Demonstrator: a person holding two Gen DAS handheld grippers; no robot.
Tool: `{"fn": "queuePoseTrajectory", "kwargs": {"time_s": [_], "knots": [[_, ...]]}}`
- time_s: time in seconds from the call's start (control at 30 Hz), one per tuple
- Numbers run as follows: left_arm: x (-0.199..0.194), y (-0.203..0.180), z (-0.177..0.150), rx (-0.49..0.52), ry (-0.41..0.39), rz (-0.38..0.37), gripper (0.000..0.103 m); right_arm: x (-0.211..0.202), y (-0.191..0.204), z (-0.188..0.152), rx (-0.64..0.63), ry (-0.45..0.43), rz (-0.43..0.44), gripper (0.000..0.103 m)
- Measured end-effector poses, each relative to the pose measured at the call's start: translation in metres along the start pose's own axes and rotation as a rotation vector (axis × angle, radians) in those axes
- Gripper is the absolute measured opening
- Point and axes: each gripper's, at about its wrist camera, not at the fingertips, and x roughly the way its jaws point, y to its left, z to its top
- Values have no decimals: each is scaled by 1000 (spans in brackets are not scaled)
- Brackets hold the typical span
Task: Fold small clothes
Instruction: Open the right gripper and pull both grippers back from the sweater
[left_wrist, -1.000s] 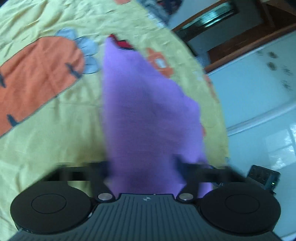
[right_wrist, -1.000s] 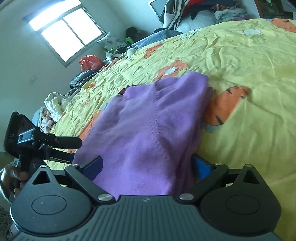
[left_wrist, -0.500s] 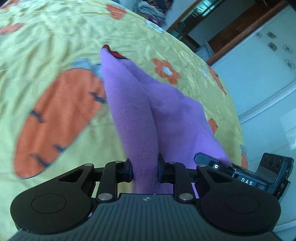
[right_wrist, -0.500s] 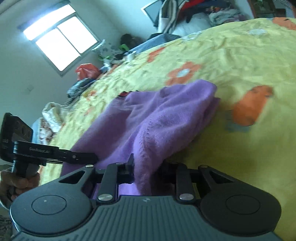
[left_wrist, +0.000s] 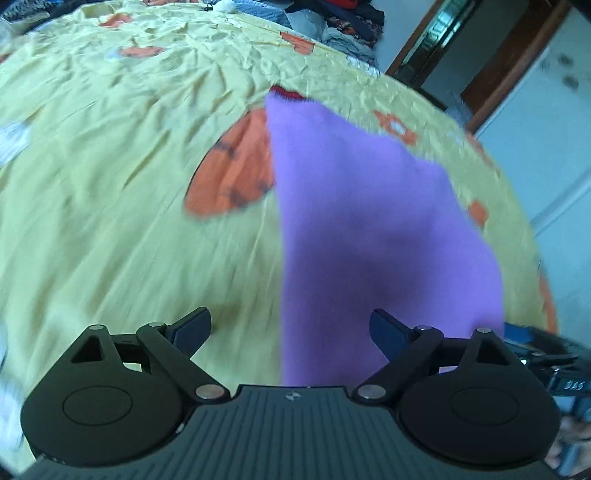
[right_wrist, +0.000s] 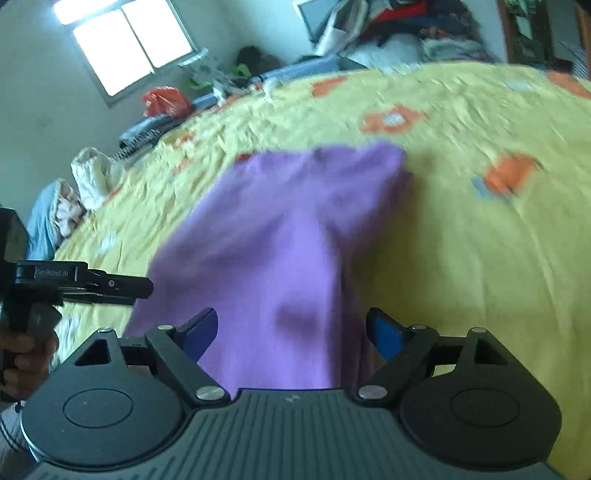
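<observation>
A small purple knitted garment (left_wrist: 369, 229) lies on the yellow bedspread (left_wrist: 110, 184), with a bit of red trim at its far end. It also shows in the right wrist view (right_wrist: 280, 236). My left gripper (left_wrist: 290, 330) is open, its jaws spread wide over the garment's near left edge, holding nothing. My right gripper (right_wrist: 291, 330) is open too, its jaws spread over the garment's near end. The left gripper's body (right_wrist: 85, 282) shows at the left of the right wrist view, beside the cloth.
The bedspread has orange carrot (left_wrist: 232, 170) and flower prints. Piles of clothes (right_wrist: 406, 29) and bags (right_wrist: 164, 99) lie beyond the bed under a window (right_wrist: 129, 44). A wooden door frame (left_wrist: 491, 74) stands at the right.
Half a second ago both grippers were shut on pinched folds of the purple garment. Both have opened and let go; the cloth now lies flatter on the bed. Both views are motion-blurred.
</observation>
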Motion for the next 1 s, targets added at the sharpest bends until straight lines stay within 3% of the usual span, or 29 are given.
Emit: {"fn": "queuePoseTrajectory", "kwargs": {"time_s": [0.07,0.13,0.2,0.37,0.47,0.5,0.57,0.7,0.83,1.0], "knots": [[-14,2,-29,53,-8,34,95,-18,2,-24,-7,8,-66,88],[-29,2,-56,125,-9,115,99,-38,2,-47,-19,28,-105,88],[-43,5,-79,172,-2,175,99,-55,1,-67,-53,42,-205,92],[-67,14,-108,96,-37,229,103,-90,-8,-103,-166,118,-450,100],[-60,6,-107,79,-42,245,103,-100,-10,-103,-275,98,-632,103],[-57,-1,-105,76,-49,252,103,-99,-11,-98,-291,63,-656,103],[-49,-12,-101,62,-65,257,103,-94,-11,-87,-276,-18,-638,103],[-31,-34,-91,73,-81,309,103,-60,-11,-55,-141,-99,-475,103],[-18,-52,-84,81,-76,330,103,-23,12,-42,-92,-102,-432,103],[-7,-67,-81,95,-81,339,103,3,57,-62,-124,-67,-364,103]]}}
